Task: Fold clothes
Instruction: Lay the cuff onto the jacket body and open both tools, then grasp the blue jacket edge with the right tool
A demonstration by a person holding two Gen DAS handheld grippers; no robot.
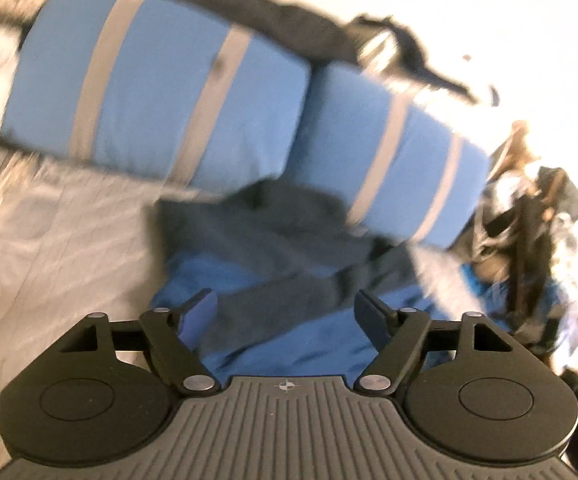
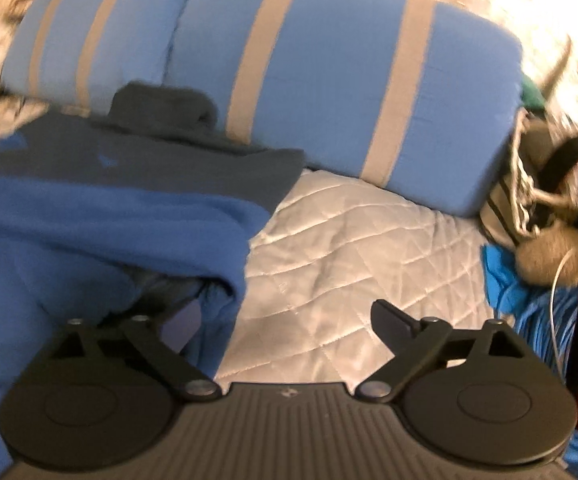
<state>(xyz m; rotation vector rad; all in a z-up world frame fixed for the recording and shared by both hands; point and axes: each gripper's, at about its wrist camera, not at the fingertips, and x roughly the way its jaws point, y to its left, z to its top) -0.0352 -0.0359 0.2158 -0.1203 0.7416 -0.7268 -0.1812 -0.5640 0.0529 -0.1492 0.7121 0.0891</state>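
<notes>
While my left gripper and right gripper hold jaws wide apart, gripping nothing, crumpled blue-and-dark-grey fabric garment lies at nine o'clock on quilted grey bed cover.

- Two light-blue pillows with tan stripes lie side by side, ahead of both grippers at the far end of the bed.
- A pale grey quilted bedspread stretches out just in front of the right gripper.
- Right of that gripper, off the bed's edge, sits a blurred clutter of bags and cords.
</notes>
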